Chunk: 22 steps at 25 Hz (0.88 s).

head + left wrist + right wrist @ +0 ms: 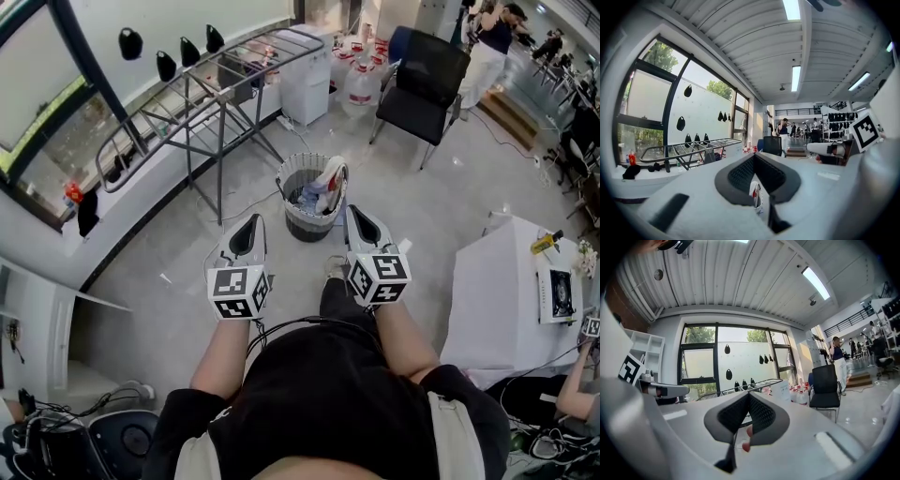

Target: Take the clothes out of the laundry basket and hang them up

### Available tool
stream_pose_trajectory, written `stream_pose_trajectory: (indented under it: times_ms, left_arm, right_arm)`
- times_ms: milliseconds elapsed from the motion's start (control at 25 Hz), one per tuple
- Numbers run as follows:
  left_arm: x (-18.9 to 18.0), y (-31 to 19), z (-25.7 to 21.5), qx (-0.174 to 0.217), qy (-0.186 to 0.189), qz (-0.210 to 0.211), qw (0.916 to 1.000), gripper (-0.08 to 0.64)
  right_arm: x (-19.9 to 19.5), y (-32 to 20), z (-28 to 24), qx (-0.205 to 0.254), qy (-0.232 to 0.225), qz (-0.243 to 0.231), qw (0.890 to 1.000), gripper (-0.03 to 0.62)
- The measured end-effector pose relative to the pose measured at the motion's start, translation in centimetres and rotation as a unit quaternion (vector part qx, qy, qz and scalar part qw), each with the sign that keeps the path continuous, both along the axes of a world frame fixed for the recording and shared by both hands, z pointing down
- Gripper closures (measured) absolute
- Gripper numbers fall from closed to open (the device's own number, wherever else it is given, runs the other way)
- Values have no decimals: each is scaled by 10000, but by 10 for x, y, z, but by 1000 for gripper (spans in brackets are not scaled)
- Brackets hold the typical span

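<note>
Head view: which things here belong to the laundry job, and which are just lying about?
For the job: laundry basket, clothes in it, drying rack, left gripper, right gripper.
Lying about: black chair, water bottles, white table.

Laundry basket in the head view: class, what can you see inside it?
The laundry basket holds crumpled clothes, blue and white; a white garment drapes over its rim. Anything beneath them is covered.
</note>
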<state>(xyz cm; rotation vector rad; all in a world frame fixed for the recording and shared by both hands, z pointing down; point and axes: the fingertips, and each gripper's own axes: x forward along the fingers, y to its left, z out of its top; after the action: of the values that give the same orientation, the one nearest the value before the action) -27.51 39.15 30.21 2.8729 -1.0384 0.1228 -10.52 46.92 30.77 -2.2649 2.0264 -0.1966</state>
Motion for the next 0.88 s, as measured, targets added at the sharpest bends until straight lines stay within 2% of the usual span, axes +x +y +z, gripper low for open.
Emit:
stream_pose_trajectory:
  times_ms: [360,640,880]
  left_arm:
    - [55,-77,15,30,-146,-39,9999,552]
    - [130,-172,21,-134,-201,-169,9996,552]
    - [209,-247,16,-167,-285,-236,9992,552]
  right_arm:
    - [66,-79,21,-67,-102,79,9999,578]
    - [139,-179,24,-172,-76,-104,9998,578]
    - [213,-258,18,-203,-75,-294,9993,578]
